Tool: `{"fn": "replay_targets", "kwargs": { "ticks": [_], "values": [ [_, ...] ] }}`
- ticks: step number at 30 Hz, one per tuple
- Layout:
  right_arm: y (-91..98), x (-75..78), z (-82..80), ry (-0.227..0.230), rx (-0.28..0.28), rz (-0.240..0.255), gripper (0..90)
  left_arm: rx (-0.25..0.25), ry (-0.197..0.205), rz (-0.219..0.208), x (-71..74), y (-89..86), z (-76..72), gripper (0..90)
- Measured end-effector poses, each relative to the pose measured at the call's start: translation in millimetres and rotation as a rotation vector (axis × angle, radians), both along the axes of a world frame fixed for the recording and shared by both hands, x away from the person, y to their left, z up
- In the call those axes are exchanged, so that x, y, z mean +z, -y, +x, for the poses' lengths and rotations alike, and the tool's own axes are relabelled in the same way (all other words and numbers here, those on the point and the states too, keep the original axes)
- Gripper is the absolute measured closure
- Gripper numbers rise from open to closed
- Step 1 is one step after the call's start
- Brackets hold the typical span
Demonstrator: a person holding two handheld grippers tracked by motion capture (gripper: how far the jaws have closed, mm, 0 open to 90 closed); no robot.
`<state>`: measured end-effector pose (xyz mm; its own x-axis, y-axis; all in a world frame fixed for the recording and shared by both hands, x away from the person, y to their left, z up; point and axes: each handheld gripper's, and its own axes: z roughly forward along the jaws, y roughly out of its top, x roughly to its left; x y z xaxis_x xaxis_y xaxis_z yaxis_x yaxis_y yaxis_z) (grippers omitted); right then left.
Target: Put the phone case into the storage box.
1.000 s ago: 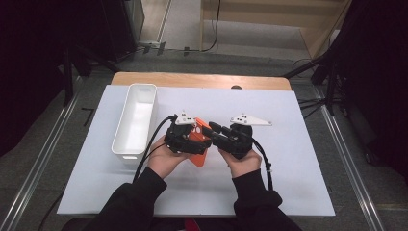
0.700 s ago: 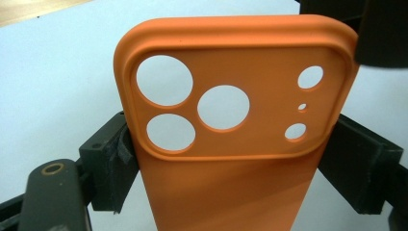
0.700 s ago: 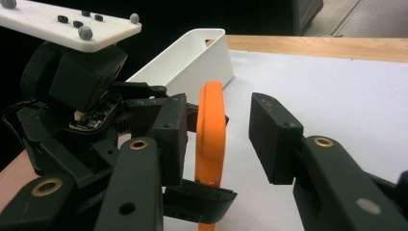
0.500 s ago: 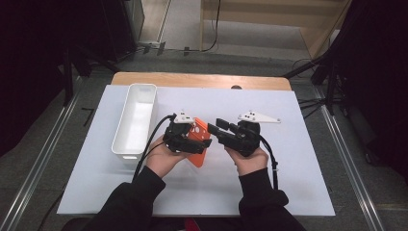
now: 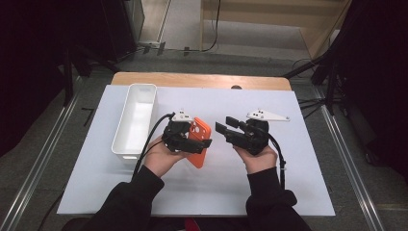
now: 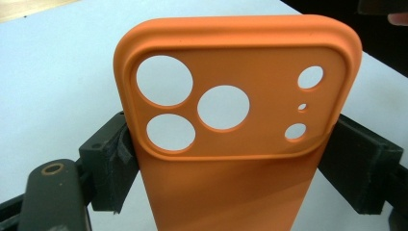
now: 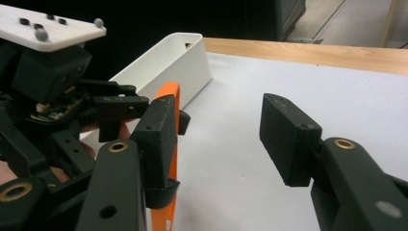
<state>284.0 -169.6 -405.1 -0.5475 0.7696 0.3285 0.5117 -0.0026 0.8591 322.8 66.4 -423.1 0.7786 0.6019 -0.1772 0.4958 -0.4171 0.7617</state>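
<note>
Lab recording station: white-covered table (image 5: pixel 288 192), floor rails (image 5: pixel 43 163), stands, cables.

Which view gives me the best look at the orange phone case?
The left gripper view: the orange phone case shows close up, camera cutouts clear. The high view shows it small; the right gripper view shows its edge.

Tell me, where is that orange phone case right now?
In the high view the case is near the table's middle, clamped in the left gripper, with the white bin to its left and the right gripper to its right.
</note>
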Motion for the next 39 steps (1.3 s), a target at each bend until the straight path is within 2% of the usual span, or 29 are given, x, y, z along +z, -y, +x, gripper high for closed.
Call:
{"fn": "replay_targets", "kwargs": {
  "ticks": [10, 14, 17, 20, 30, 36, 39],
  "values": [
    [8.5, -7.1, -3.6, -0.005, 0.019, -0.030, 39.3, -0.022, -0.003, 0.000, 3.9, -0.9, -1.5, 16.1],
    [12.9, -9.1, -4.6, -0.003, 0.052, -0.035, 36.2, -0.021, -0.005, -0.005, 4.9, -2.7, -0.5, 16.1],
    [16.1, -10.9, -6.1, -0.024, 0.078, -0.032, 34.9, -0.028, -0.009, -0.003, 5.9, -3.2, -0.2, 16.1],
    [17.7, -13.0, -8.4, -0.027, 0.103, -0.049, 34.0, -0.041, -0.013, 0.001, 6.9, -3.3, -0.3, 16.1],
    [22.9, -20.1, -19.3, 0.006, 0.183, -0.106, 29.6, -0.066, -0.020, 0.011, 9.9, -2.7, -1.4, 16.1],
    [25.6, -24.0, -26.5, -0.002, 0.232, -0.113, 26.7, -0.083, -0.030, 0.016, 9.8, -2.1, -1.4, 16.0],
    [25.8, -25.9, -30.1, 0.004, 0.257, -0.131, 26.2, -0.087, -0.033, 0.015, 9.7, -2.0, -1.4, 16.1]
  ]
}}
